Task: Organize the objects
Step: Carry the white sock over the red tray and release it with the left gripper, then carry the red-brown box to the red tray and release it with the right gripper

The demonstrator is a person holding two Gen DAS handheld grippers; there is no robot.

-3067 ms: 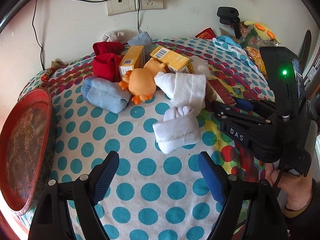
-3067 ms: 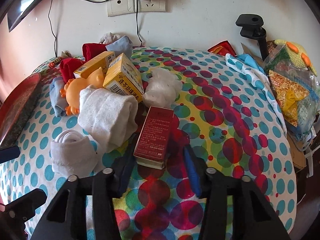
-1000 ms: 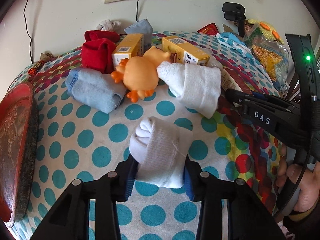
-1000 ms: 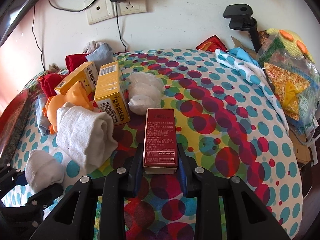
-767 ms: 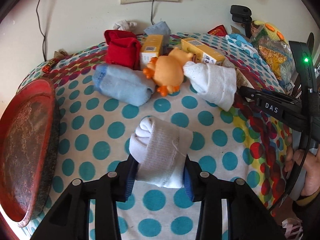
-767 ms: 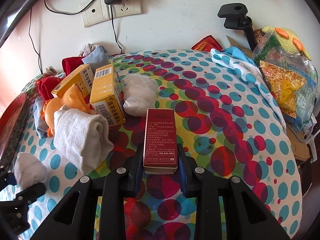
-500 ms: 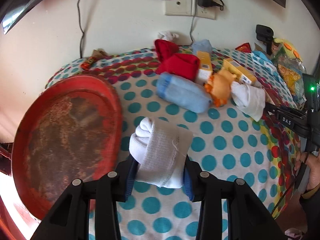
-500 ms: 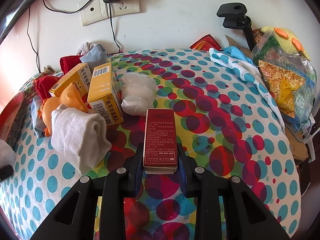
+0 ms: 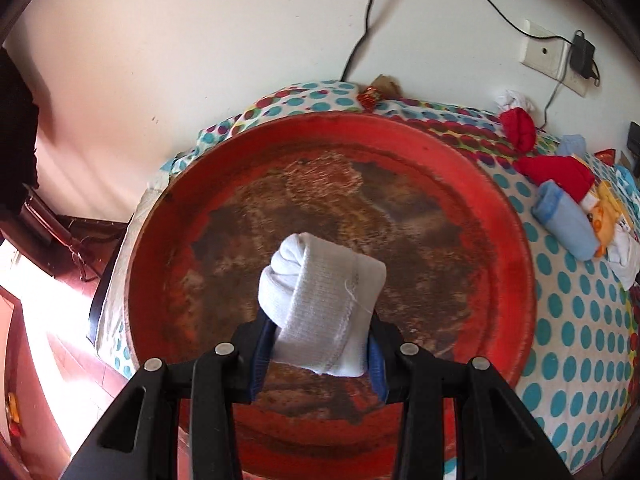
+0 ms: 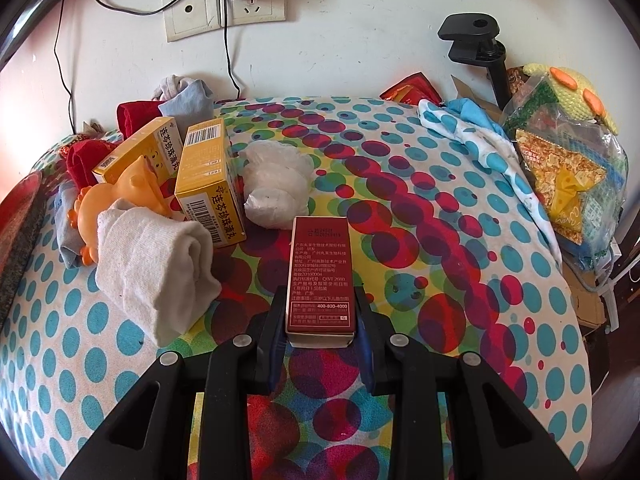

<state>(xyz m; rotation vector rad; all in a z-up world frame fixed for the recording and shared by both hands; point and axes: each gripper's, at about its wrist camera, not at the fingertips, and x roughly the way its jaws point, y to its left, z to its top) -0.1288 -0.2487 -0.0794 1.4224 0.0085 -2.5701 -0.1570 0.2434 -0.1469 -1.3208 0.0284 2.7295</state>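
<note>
My left gripper (image 9: 318,354) is shut on a rolled white sock (image 9: 320,300) and holds it above the middle of a round red tray (image 9: 496,216) with a worn brown centre. In the right wrist view my right gripper (image 10: 320,338) is shut on a dark red box (image 10: 321,276) held over the dotted tablecloth (image 10: 460,260). Left of it lie another rolled white sock (image 10: 156,264), an orange rubber duck (image 10: 120,196), two yellow boxes (image 10: 208,184) and a crumpled white plastic bag (image 10: 276,188).
Red socks (image 9: 556,172), a light blue sock (image 9: 564,216) and the duck (image 9: 606,216) lie right of the tray. The wall with sockets (image 10: 228,8) and cables runs behind the table. Snack bags (image 10: 568,176) and a black clamp (image 10: 476,40) stand at the right edge.
My left gripper has carried the white sock leftward from the dotted cloth to over the red tray, turning as it went. The right gripper has kept still with the red box.
</note>
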